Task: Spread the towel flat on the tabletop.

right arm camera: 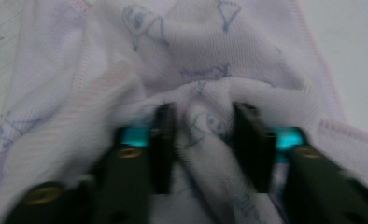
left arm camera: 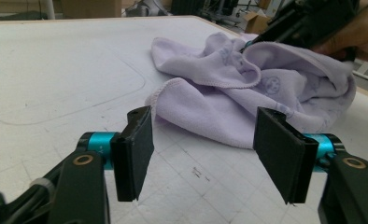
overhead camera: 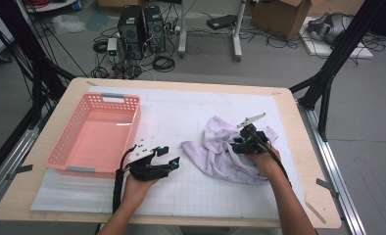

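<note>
crumpled lilac cloth [overhead camera: 220, 152], on white mat

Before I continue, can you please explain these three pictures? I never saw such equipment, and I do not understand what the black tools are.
A person sits at a table and holds a hand-held gripper with two black jaws in each hand. One picture looks down from above; the other two come from cameras on the grippers. On the table lie a crumpled lilac cloth and a pink basket. The right gripper has a fold of cloth between its jaws. The left gripper is open and holds nothing, pointing at the cloth.
</note>
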